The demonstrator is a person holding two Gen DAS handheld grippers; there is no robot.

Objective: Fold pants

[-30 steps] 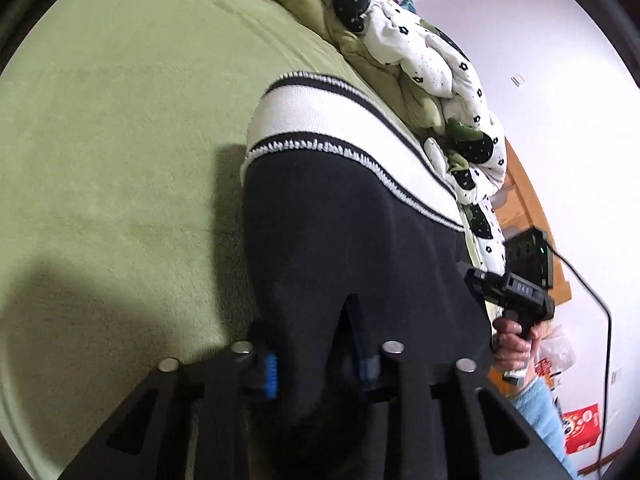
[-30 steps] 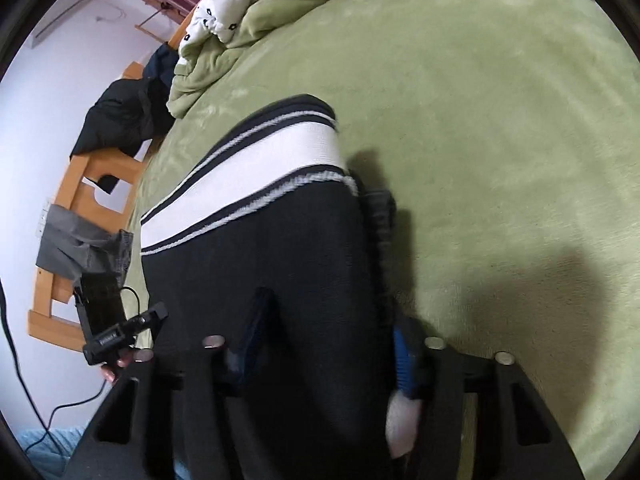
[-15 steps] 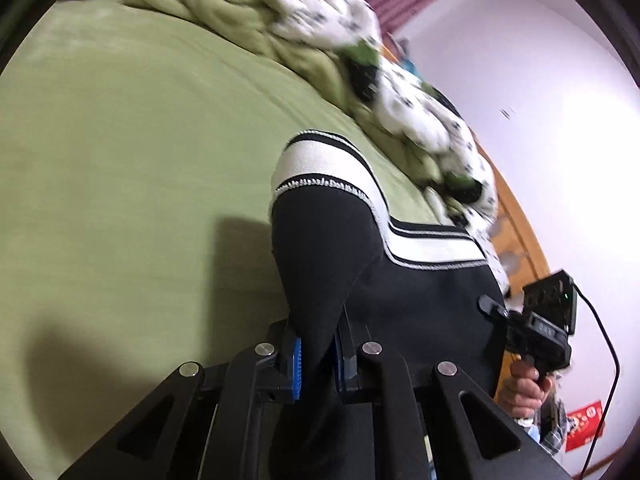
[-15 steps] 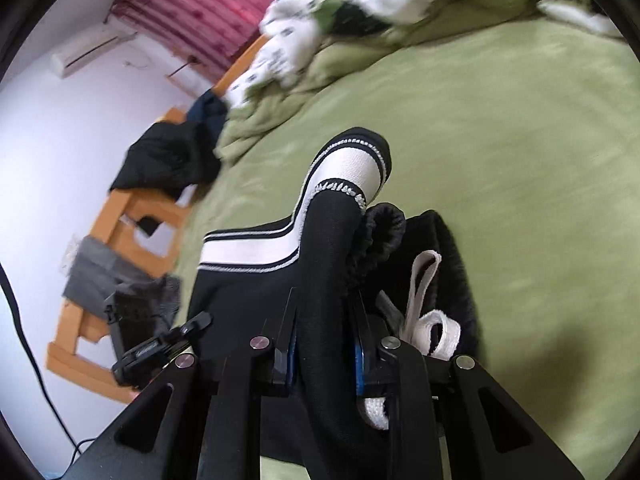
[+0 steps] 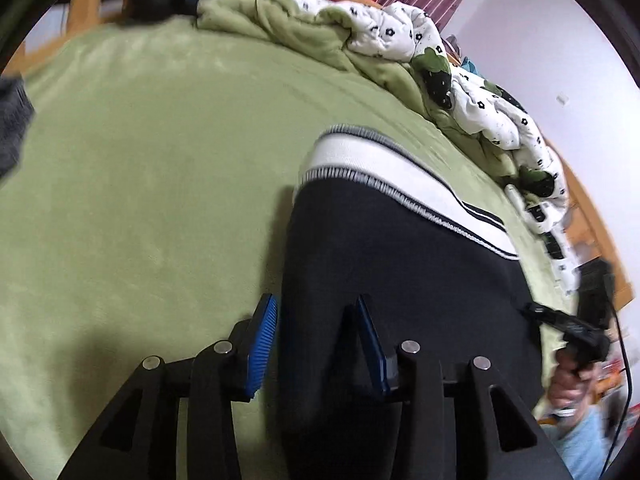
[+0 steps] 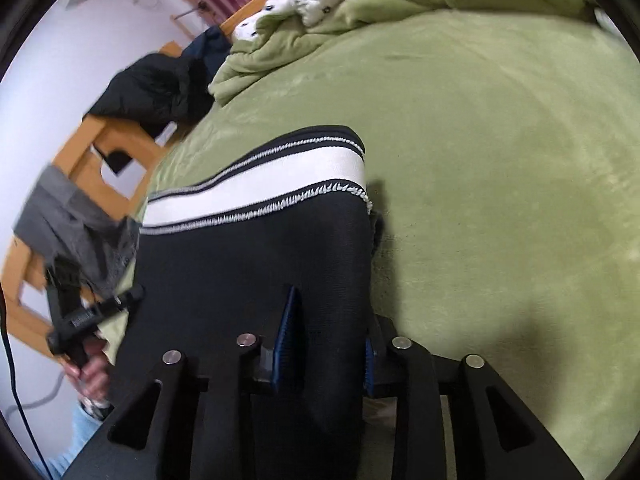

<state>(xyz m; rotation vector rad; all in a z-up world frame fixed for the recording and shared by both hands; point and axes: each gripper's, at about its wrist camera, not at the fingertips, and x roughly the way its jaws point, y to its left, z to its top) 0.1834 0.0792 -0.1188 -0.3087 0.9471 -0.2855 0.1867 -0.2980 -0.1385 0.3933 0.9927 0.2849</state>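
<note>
Both sets of fingers are spreading apart over the black pants, which lie folded on the green bed. On the left gripper the blue pads stand clear of the cloth — one pad is out over the green cover just beside the pants' edge, the other sits above the black fabric, and the folded edge runs up between them without being pinched. The right gripper shows the same picture from the other side: its fingers are parting, a strip of the pants still lying between the pads, which look close to the cloth, though I cannot say whether they still touch it. Ahead of both sets of fingertips the white band with dark stripes crosses the pants. Beyond it, at the far end of the bed, a rumpled quilt is heaped. Off to the side of each view, a hand grips the other tool's handle.
</note>
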